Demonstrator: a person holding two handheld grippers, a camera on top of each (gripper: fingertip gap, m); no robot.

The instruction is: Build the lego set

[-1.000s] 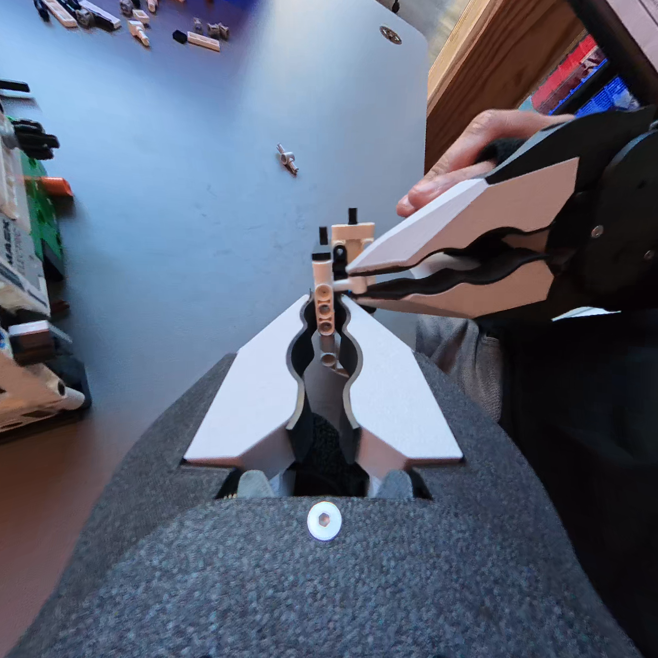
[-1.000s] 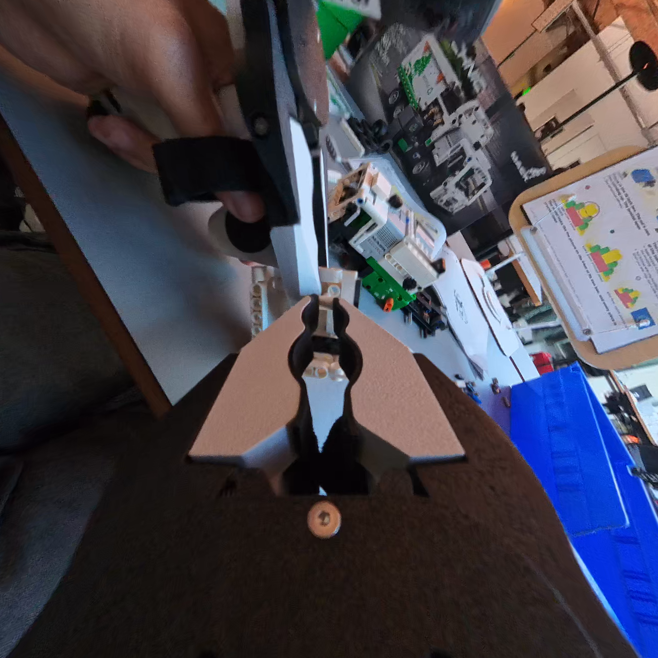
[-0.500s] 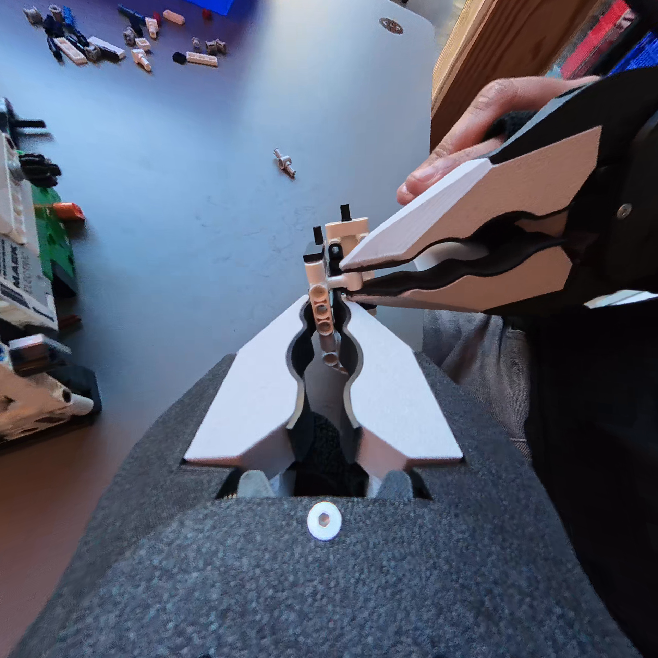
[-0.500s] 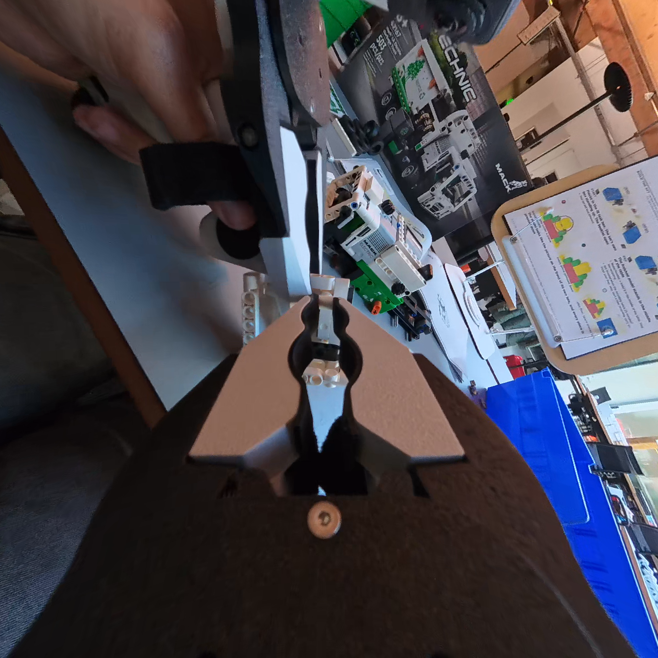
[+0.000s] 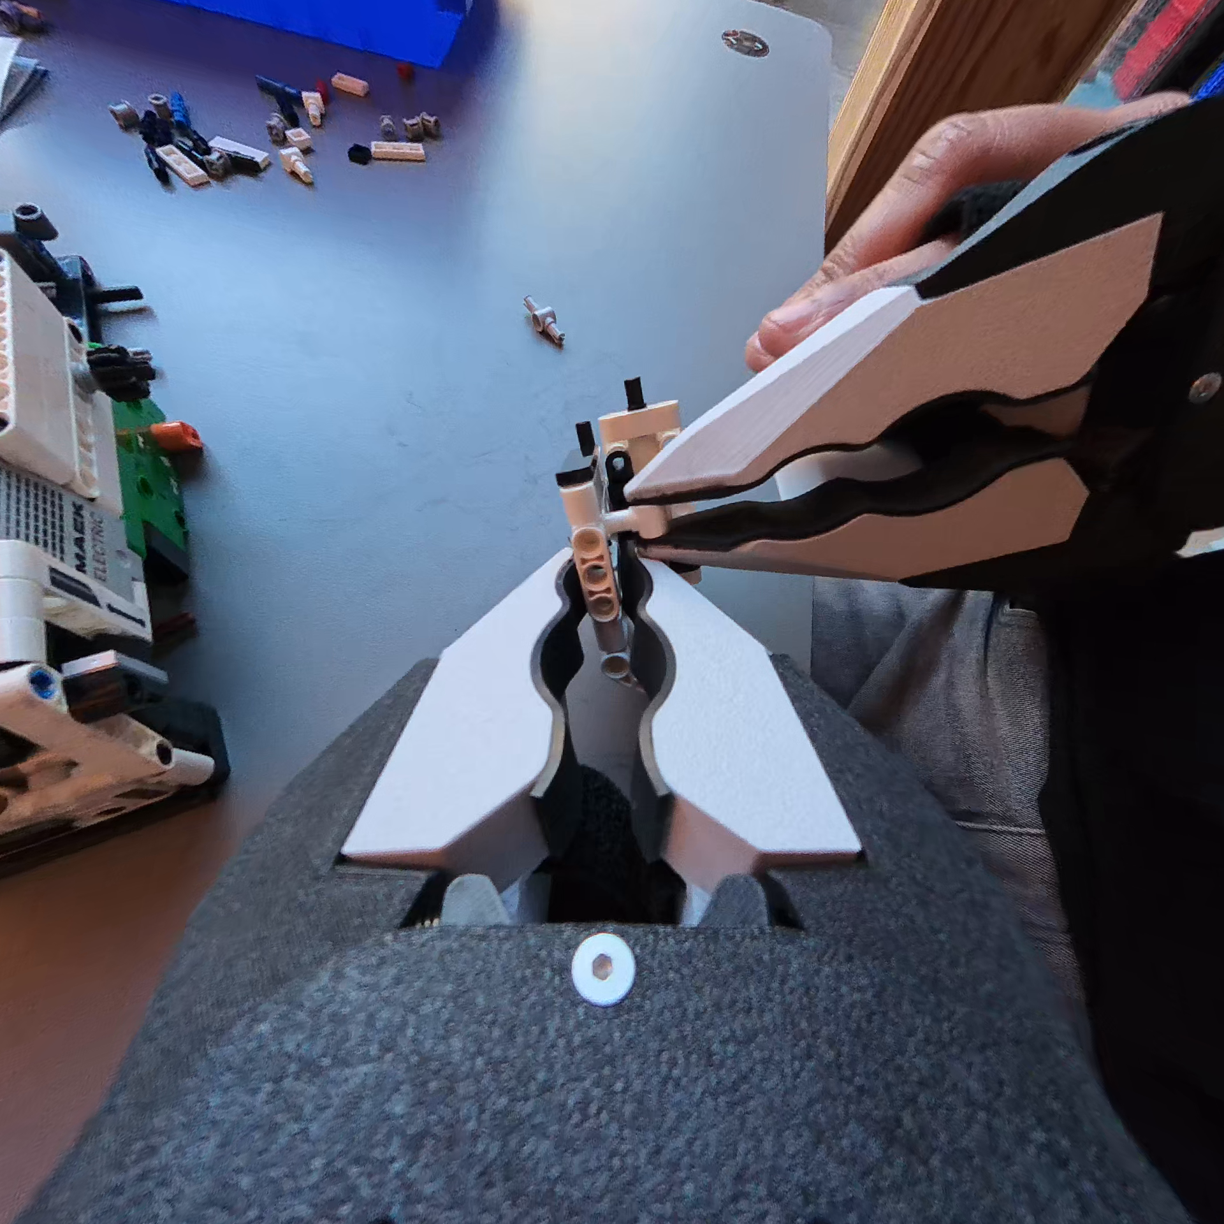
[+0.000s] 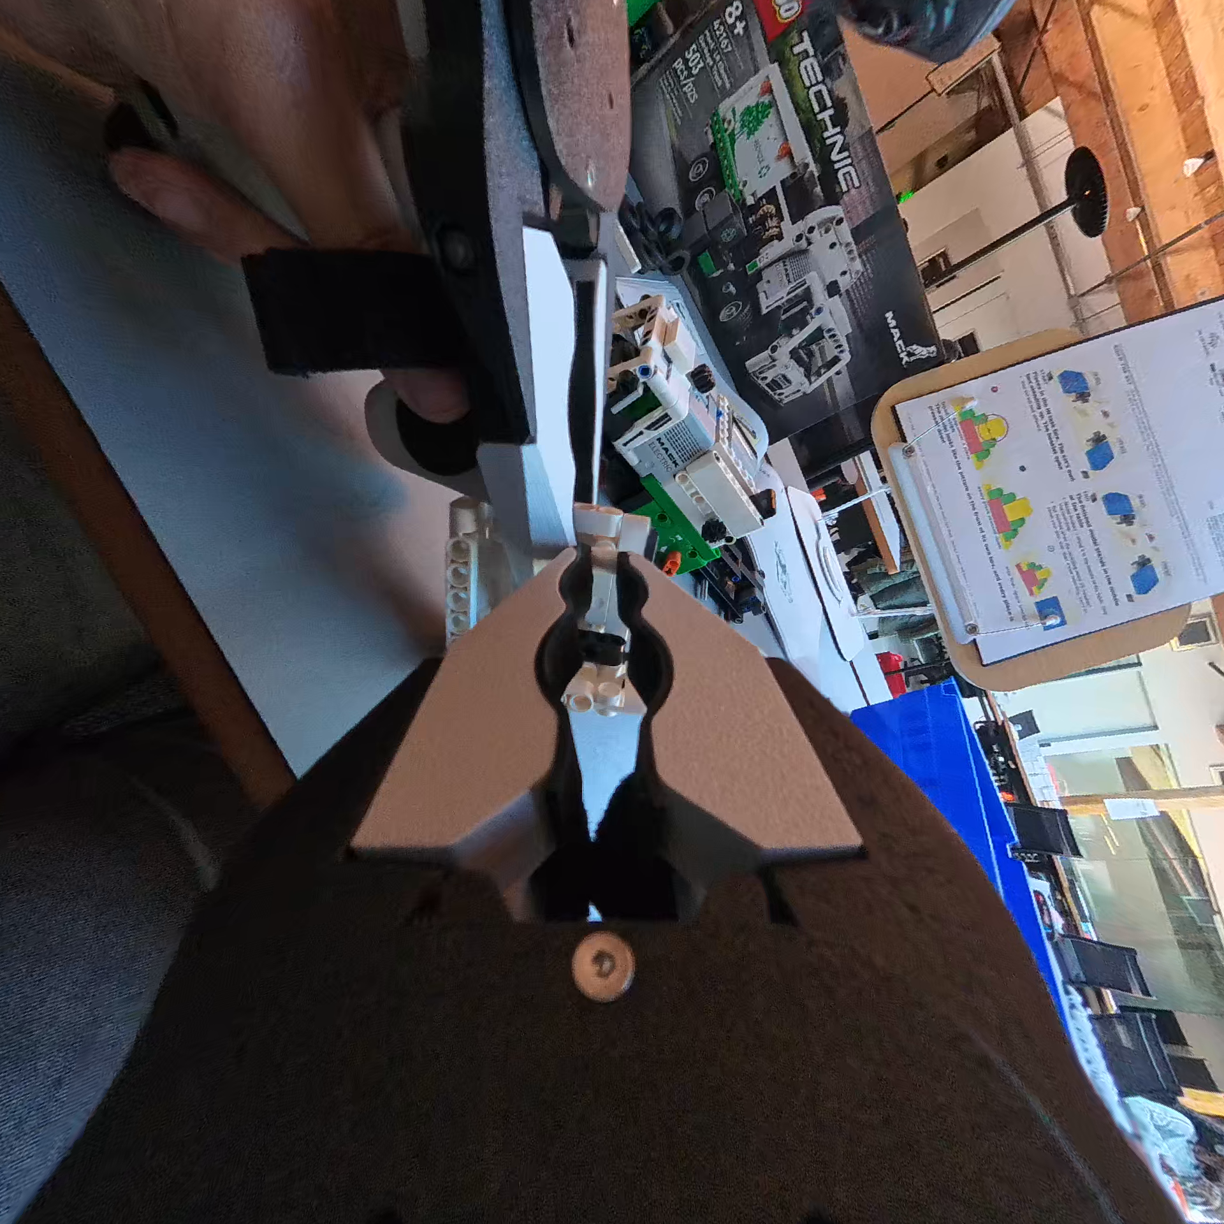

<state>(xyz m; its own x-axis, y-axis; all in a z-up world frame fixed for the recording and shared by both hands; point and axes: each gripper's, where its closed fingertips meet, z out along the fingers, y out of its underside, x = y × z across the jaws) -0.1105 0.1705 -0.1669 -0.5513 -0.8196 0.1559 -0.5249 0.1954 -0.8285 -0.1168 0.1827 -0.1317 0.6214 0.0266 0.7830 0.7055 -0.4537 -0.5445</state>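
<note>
A grey table (image 5: 410, 397) fills the room's near side, with loose pieces (image 5: 278, 132) scattered at its far edge, a part-built white and green truck (image 5: 73, 463) to the left and the set's box (image 6: 781, 199) behind. Above the table's near edge the left gripper (image 5: 606, 563) is closed on a tan beam (image 5: 596, 576) of a small white sub-assembly (image 5: 629, 457). The right gripper (image 5: 652, 523) comes in from the side, pinched tight on a white connector (image 5: 639, 518) of that same sub-assembly.
</note>
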